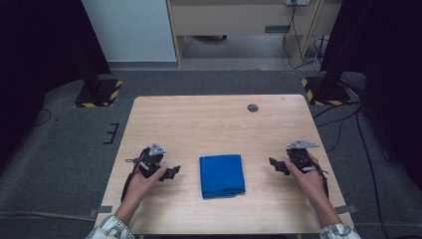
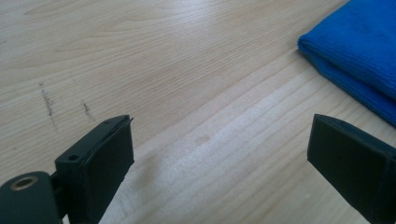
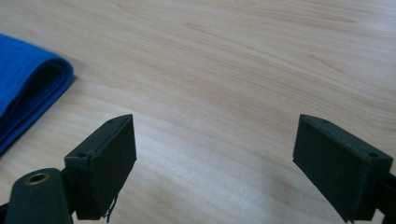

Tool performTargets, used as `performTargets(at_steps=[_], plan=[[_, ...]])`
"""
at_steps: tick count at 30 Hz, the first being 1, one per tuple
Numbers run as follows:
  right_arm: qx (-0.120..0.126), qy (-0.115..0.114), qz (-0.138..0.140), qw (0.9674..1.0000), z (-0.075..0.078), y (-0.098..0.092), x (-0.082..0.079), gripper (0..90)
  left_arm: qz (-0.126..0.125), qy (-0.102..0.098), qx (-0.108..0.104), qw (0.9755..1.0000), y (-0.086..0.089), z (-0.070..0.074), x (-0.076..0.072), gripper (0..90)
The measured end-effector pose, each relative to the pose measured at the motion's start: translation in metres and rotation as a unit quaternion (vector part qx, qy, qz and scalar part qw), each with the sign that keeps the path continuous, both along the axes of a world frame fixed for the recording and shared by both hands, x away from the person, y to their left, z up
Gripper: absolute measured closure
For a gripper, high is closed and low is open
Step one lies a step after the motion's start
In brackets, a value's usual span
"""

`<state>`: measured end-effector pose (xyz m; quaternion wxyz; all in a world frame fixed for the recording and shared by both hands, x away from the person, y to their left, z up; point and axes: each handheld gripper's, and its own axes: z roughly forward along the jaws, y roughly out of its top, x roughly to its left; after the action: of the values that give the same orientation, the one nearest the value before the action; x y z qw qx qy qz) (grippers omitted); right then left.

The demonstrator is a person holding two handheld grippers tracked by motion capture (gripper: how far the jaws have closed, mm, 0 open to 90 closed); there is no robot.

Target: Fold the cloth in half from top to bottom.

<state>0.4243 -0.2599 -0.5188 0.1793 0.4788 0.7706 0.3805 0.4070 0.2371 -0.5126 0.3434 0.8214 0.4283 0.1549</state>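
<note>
A folded blue cloth (image 1: pixel 222 175) lies flat on the wooden bench (image 1: pixel 214 119), near the person's edge and about midway between the two hands. Folded into a rectangle a little longer than it is wide, it has its long axis running from the near edge toward the far edge, nearly square with the bench sides. In the right gripper view the stacked layers of the cloth (image 3: pixel 28 88) show at a rounded fold facing that claw.

The left claw (image 1: pixel 173 172) rests low over the bench just left of the cloth, pointing toward it, jaws spread wide with bare wood between them. In the left gripper view the cloth (image 2: pixel 359 56) lies ahead and to the right, apart from the jaws.

The right claw (image 1: pixel 274 164) sits on the cloth's other side, aimed at it, likewise released and gripping nothing.
</note>
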Motion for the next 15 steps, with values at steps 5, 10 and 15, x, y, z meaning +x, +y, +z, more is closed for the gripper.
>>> performTargets(at_steps=[5,10,15], plan=[[0.006,0.008,-0.008,0.9999,-0.002,0.003,0.014,14.0,0.0,0.01,0.015,0.9998,-0.005,-0.004,0.014,6.0],[-0.007,0.006,0.0,1.0,-0.001,0.009,0.033,16.6,0.007,0.012,0.024,0.9996,-0.009,-0.004,0.028,6.1],[0.009,0.018,-0.015,0.9997,0.001,0.011,0.05,15.4,0.029,0.016,0.005,0.9994,-0.007,-0.006,0.047,6.4]])
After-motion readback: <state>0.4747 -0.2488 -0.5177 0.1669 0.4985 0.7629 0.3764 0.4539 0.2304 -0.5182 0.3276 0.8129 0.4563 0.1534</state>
